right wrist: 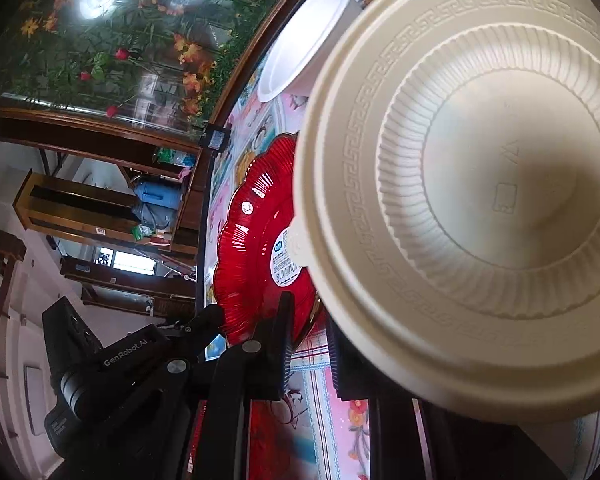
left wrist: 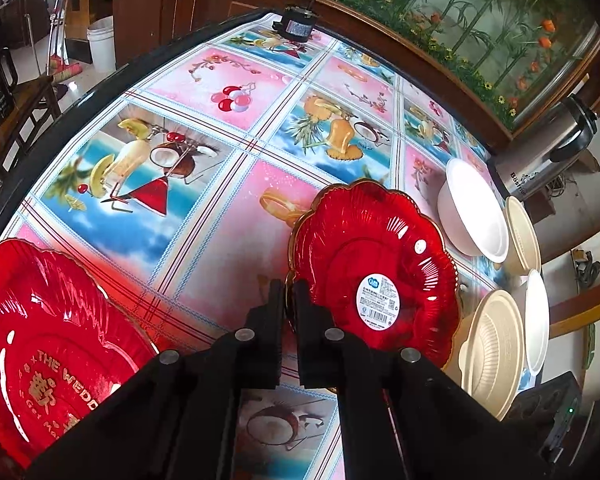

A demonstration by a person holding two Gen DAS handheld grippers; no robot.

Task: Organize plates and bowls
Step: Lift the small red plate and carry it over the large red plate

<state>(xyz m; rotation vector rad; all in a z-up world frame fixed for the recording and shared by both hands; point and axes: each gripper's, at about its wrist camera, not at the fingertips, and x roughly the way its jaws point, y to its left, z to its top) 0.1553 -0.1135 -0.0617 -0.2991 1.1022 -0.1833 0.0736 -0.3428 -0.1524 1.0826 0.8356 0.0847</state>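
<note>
My left gripper (left wrist: 287,300) is shut on the near rim of a red scalloped plate (left wrist: 376,264) with a white label, tilted up off the table; the plate also shows in the right wrist view (right wrist: 252,240). A second red plate (left wrist: 48,336) with gold lettering lies at the lower left. My right gripper (right wrist: 310,344) is shut on the rim of a cream bowl (right wrist: 480,184) with a ribbed inside, which fills that view. The same bowl (left wrist: 488,344) shows at the right in the left wrist view. A white bowl (left wrist: 474,208) (right wrist: 300,40) stands beyond.
The table has a fruit-print cloth (left wrist: 204,184). More cream and white bowls (left wrist: 522,236) stand at its right edge. A small black motor (left wrist: 298,24) sits at the far edge. A steel thermos (left wrist: 548,152) and a flower cabinet (left wrist: 480,12) stand beyond.
</note>
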